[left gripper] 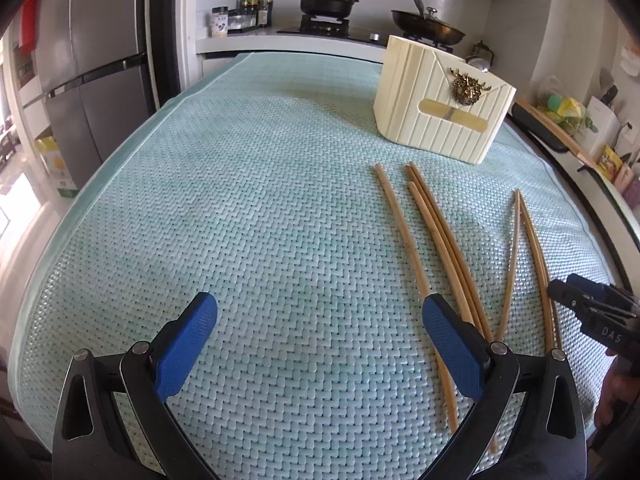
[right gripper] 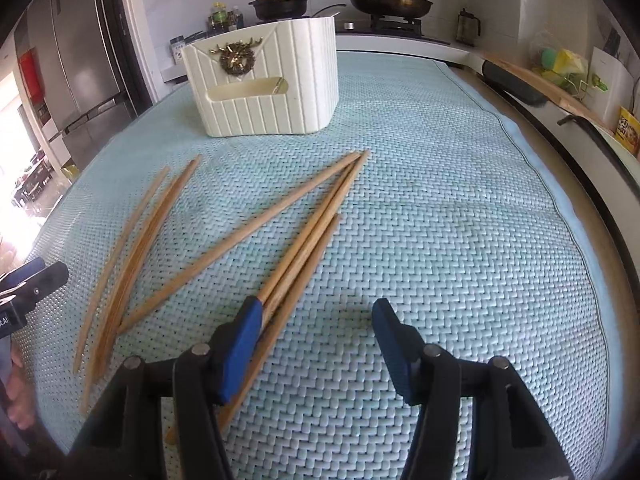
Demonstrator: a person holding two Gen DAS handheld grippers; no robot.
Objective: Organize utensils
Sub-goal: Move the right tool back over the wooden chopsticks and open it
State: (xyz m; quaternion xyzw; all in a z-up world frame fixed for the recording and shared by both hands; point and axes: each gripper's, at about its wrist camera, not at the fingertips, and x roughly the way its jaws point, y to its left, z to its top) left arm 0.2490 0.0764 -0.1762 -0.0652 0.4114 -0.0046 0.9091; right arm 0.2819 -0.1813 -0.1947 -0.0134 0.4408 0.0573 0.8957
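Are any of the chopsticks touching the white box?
Apart. In the right wrist view, bare green mat shows between the chopsticks' far tips and the white box.

left gripper [left gripper: 320, 322] hangs low w/ blue-padded fingers [left gripper: 186, 344] spread wide, nothing betw. them. right gripper [right gripper: 316, 320] likewise gapes, fingers [right gripper: 394, 346] far apart, left pad tip at the surface, grasping nothing. each gripper's black nose shows at the edge of the other's view, approx. side by side.
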